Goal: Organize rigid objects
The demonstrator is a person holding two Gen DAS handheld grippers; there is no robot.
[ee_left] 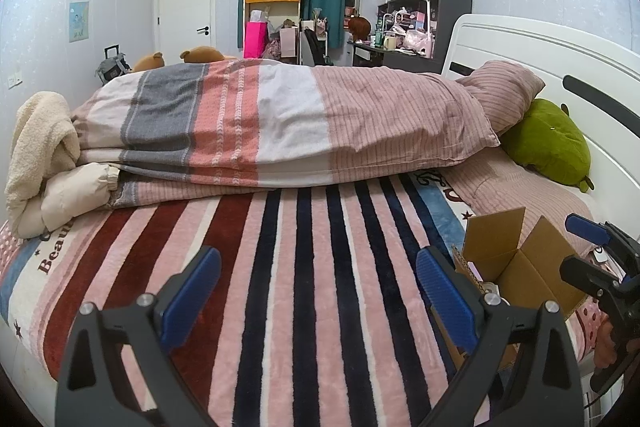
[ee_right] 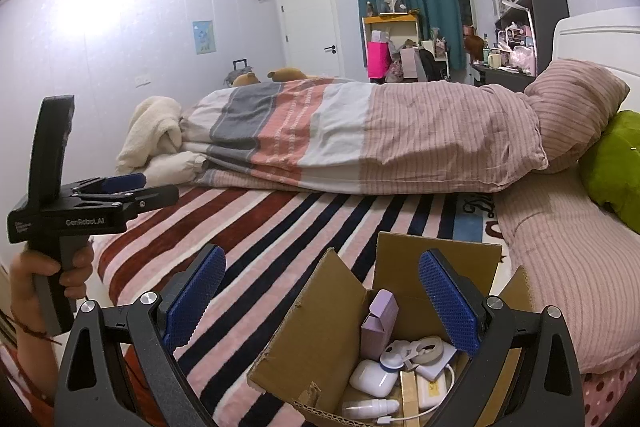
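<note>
An open cardboard box (ee_right: 320,339) sits on the striped blanket (ee_right: 256,255) near the bed's right side. Inside lie a lilac carton (ee_right: 380,319), a white earbud case (ee_right: 370,379), a white tape roll (ee_right: 428,347), a white bottle (ee_right: 370,407) and a charger with cable (ee_right: 434,387). My right gripper (ee_right: 322,303) is open and empty just above the box. My left gripper (ee_left: 318,297) is open and empty over bare blanket (ee_left: 312,267), left of the box (ee_left: 516,259). It also shows in the right wrist view (ee_right: 120,187). The right gripper shows in the left wrist view (ee_left: 596,251).
A folded quilt (ee_left: 280,123) lies across the bed behind the blanket. A pink pillow (ee_left: 508,87) and a green plush (ee_left: 552,139) rest against the white headboard (ee_left: 560,55). A cream fleece and padded jacket (ee_left: 44,163) are piled at the left.
</note>
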